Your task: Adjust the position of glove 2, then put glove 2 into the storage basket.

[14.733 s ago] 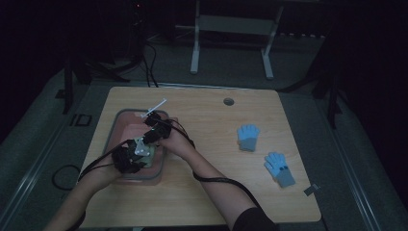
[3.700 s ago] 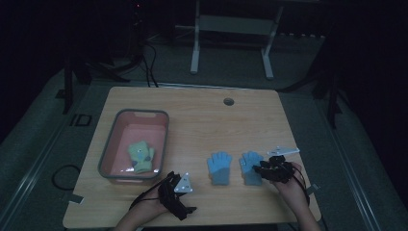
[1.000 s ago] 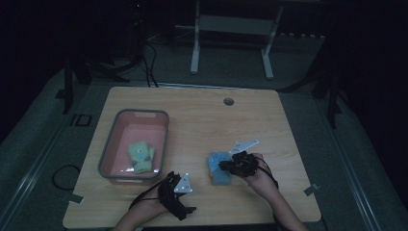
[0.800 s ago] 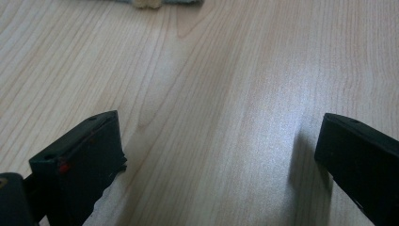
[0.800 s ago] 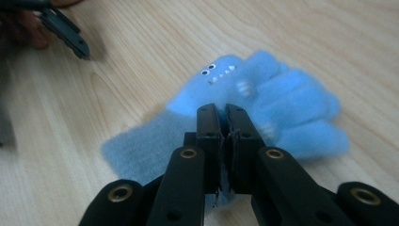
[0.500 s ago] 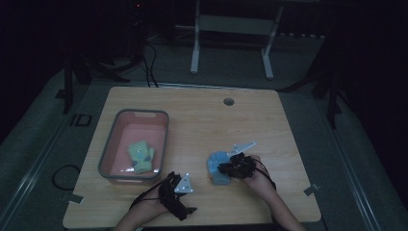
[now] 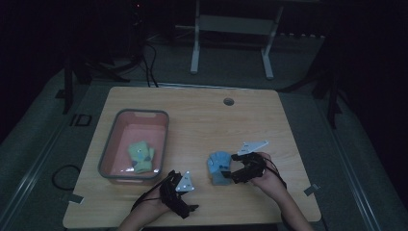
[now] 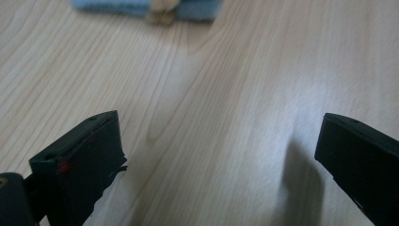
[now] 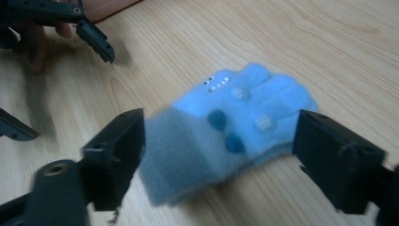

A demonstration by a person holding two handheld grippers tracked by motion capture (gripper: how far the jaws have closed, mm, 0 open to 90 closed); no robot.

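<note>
One yellow-green fleece glove [image 7: 141, 157] lies in the pink plastic tub [image 7: 111, 139]; right of the tub on the table [image 7: 202, 120], blue fleece gloves [image 9: 235, 127] sit between the right gripper [image 9: 219, 155]'s spread jaws, ungrasped, while the left gripper [image 8: 219, 155]'s jaws stand spread, empty.

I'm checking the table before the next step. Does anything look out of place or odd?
Nothing looks damaged or spilled. A green glove lies in the pink bin, while the blue gloves sit stacked on the table between the right gripper's open fingers. The left gripper is open over bare wood.
</note>
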